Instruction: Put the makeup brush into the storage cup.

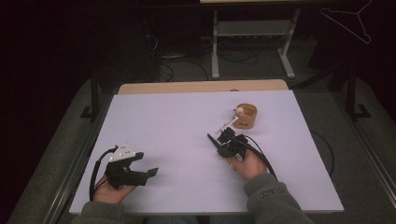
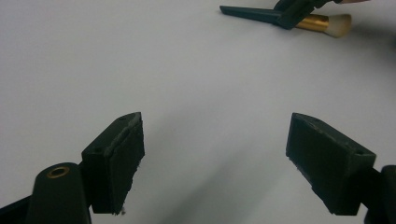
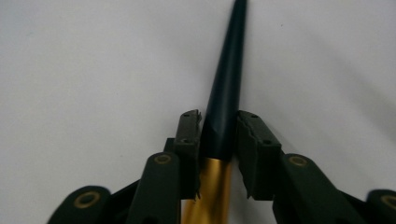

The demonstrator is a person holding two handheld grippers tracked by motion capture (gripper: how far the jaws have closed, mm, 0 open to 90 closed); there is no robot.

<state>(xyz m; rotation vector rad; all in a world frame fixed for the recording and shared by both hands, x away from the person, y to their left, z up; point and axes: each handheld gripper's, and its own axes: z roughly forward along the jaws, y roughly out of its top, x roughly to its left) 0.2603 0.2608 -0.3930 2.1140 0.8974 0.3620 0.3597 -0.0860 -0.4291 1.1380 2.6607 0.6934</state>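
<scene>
A makeup brush with a dark tapered handle, a gold ferrule and pale bristles lies low over the white table. My right gripper is shut on it where the handle meets the ferrule, both pads pressing its sides. In the high view this gripper is right of centre, with the brush handle pointing away to the left. The left gripper view shows the brush at the top right. My left gripper rests at the near left, open, and nothing lies between its jaws.
A round wooden cup stands at the back right, just beyond my right gripper. It holds a small pale item, and a white-handled tool leans out toward me. The table's right edge is near. A wire hanger hangs in the dark background.
</scene>
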